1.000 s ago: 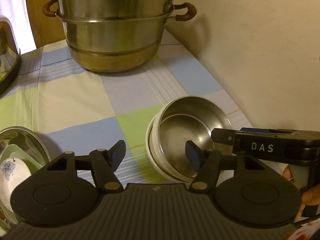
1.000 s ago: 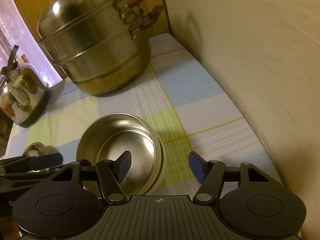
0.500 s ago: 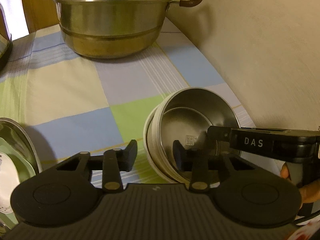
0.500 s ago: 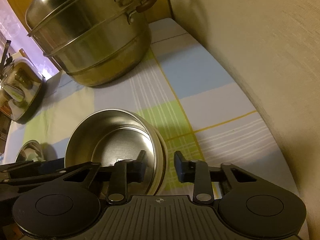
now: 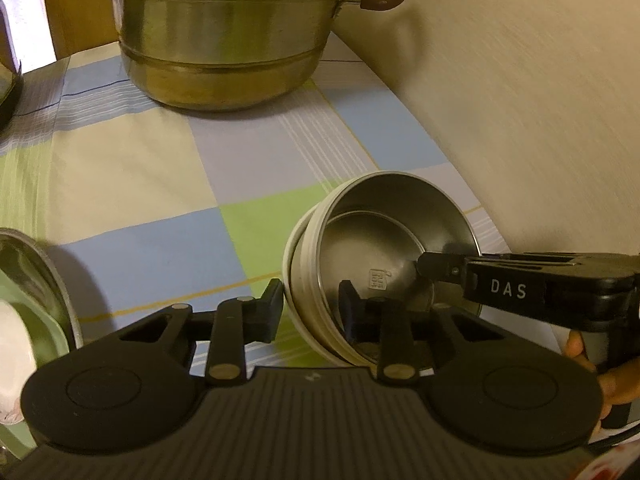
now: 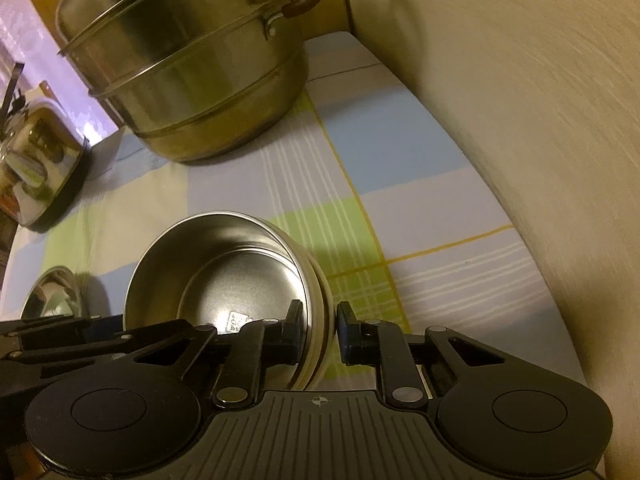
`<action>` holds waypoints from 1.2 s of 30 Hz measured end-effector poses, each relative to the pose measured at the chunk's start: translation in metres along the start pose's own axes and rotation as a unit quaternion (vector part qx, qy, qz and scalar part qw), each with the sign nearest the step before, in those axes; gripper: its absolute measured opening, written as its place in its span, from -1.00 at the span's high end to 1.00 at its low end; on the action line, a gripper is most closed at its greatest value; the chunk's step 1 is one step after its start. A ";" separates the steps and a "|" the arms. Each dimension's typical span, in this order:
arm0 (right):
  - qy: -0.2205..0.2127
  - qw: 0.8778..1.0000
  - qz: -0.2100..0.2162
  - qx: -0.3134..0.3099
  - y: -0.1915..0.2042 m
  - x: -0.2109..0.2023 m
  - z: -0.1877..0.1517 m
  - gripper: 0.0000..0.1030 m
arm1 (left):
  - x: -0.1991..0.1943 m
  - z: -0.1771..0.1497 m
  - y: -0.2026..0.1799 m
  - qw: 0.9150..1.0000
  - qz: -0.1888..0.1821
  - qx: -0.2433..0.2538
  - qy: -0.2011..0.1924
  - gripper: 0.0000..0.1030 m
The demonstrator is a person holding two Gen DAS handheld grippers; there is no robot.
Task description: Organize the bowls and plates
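A steel bowl [image 5: 384, 240] sits nested in a white bowl [image 5: 292, 256] on the checked tablecloth by the wall; the pair looks tilted. My left gripper [image 5: 310, 308] is shut on the near left rim of the stacked bowls, one finger outside, one inside. My right gripper [image 6: 318, 330] is shut on the right rim of the same bowls [image 6: 240, 276], and it shows in the left wrist view [image 5: 440, 266] reaching in from the right. A steel dish [image 5: 36, 280] holding a white plate [image 5: 12, 340] lies at the left edge.
A large stacked steel steamer pot [image 5: 224, 32] stands at the back of the table. A shiny kettle [image 6: 36, 156] stands at the far left. The wall [image 5: 520, 100] runs close along the right side of the table.
Both grippers closed from wide open onto opposite rims of the stacked bowls. The bowls now look tilted and slightly raised.
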State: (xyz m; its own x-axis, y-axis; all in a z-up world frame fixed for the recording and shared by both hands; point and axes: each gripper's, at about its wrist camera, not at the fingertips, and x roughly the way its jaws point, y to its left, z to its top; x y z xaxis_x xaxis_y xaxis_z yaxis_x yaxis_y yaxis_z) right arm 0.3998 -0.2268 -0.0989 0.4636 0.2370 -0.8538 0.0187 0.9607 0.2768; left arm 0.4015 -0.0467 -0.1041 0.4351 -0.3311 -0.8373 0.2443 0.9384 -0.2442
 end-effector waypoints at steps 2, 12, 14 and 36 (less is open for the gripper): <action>0.006 1.000 0.003 -0.004 0.003 0.000 -0.002 0.66 | -0.003 -0.003 0.003 1.000 0.001 -0.005 0.001 0.49; 0.037 0.998 0.028 -0.040 0.037 -0.001 -0.020 0.65 | -0.030 -0.029 0.035 0.999 0.021 -0.040 0.007 0.51; 0.042 0.997 0.035 -0.049 0.047 -0.001 -0.025 0.65 | -0.037 -0.036 0.043 0.998 0.027 -0.048 0.006 0.51; 0.068 0.989 0.068 -0.110 0.116 0.003 -0.060 0.65 | -0.079 -0.080 0.086 0.992 0.071 -0.101 -0.004 0.51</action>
State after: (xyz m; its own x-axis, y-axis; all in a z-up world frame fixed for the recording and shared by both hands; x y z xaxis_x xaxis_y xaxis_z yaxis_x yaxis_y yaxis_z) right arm 0.3504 -0.1063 -0.0956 0.3242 0.3699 -0.8706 -0.2368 0.9228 0.3039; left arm 0.3186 0.0679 -0.0977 0.4604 -0.1944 -0.8662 0.0013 0.9759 -0.2183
